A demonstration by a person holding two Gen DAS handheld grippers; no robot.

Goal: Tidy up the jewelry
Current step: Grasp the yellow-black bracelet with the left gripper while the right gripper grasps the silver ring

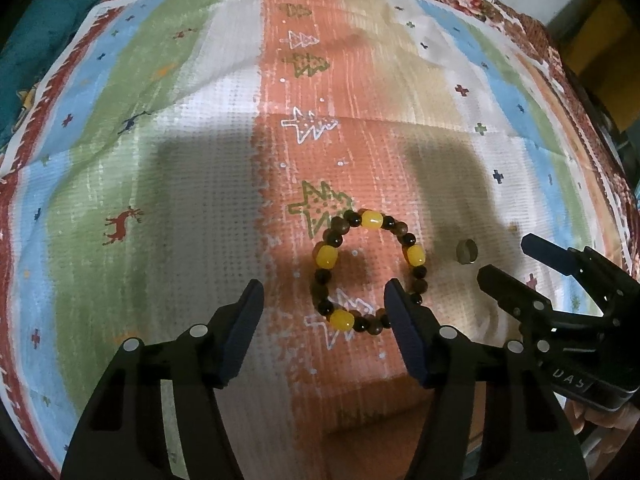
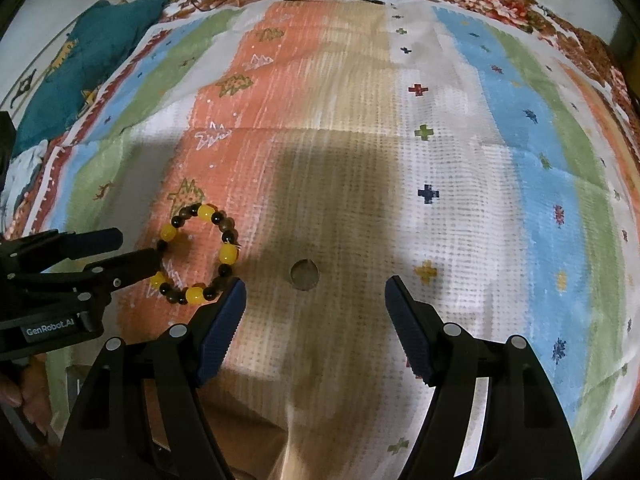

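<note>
Step in hand: approach, nothing yet gripped. Beaded bracelet [image 1: 368, 270], a loop of round dark-brown and barrel-shaped glossy yellow beads, lies flat on the striped woven cloth [image 1: 200, 140] between the jaws of the left gripper [image 1: 324, 300], which stand wide. Small dull ring [image 2: 305, 275] lies ahead of the right gripper [image 2: 316, 292], jaws wide, empty. Next move likely calls for lowering and closing on thin, rolling pieces.
</note>
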